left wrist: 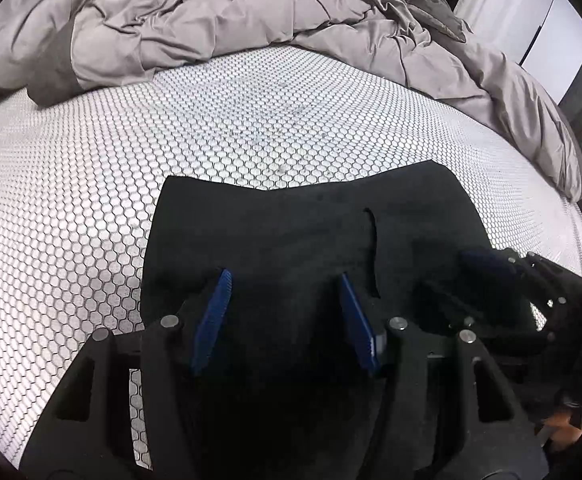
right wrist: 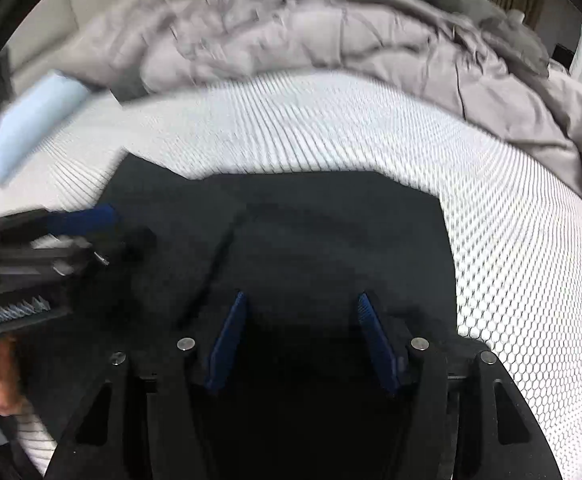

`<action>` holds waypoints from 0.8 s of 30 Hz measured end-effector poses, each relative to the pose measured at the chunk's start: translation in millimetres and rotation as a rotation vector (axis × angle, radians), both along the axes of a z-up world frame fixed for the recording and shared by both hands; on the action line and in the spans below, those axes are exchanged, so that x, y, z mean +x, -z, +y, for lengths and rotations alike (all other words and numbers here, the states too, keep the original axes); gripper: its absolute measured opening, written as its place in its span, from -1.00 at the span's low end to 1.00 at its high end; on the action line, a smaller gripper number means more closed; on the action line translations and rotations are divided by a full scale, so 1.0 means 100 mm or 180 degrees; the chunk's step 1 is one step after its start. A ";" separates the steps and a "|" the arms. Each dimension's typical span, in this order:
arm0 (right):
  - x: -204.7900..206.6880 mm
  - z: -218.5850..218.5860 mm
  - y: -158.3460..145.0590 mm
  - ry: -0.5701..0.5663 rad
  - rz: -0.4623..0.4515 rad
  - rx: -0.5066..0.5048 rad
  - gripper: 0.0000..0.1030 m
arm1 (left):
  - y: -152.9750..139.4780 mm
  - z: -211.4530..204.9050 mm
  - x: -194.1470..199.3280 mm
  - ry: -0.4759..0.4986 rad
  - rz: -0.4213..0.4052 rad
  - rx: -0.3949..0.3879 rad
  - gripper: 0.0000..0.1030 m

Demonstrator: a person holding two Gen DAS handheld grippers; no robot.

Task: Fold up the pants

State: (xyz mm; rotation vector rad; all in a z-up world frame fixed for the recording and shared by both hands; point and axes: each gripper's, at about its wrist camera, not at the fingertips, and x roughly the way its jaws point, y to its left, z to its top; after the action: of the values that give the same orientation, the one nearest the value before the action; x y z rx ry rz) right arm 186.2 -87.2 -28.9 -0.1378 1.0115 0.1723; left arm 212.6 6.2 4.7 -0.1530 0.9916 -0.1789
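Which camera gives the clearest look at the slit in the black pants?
The left wrist view. There the slit in the black pants is a sharp curved line between the left gripper and the right gripper. The right wrist view is motion-blurred and shows it only as a faint dark line.

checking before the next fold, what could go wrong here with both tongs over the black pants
1. Both left tongs and right tongs stand open over the black pants, so a shallow pinch may catch only the top layer.
2. The tongs sit close together; they could bump.
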 end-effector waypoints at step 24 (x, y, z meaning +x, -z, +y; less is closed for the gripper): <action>-1.00 -0.35 -0.34 -0.0354 -0.0343 0.0166 0.11 | -0.23 0.30 -1.30 0.0183 -0.0401 0.0436 0.06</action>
State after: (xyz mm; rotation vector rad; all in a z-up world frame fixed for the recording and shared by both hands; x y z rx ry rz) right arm 85.8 -122.3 4.7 -0.1542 0.8918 0.2895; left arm 82.9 36.7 27.3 0.0122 0.8802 -0.1705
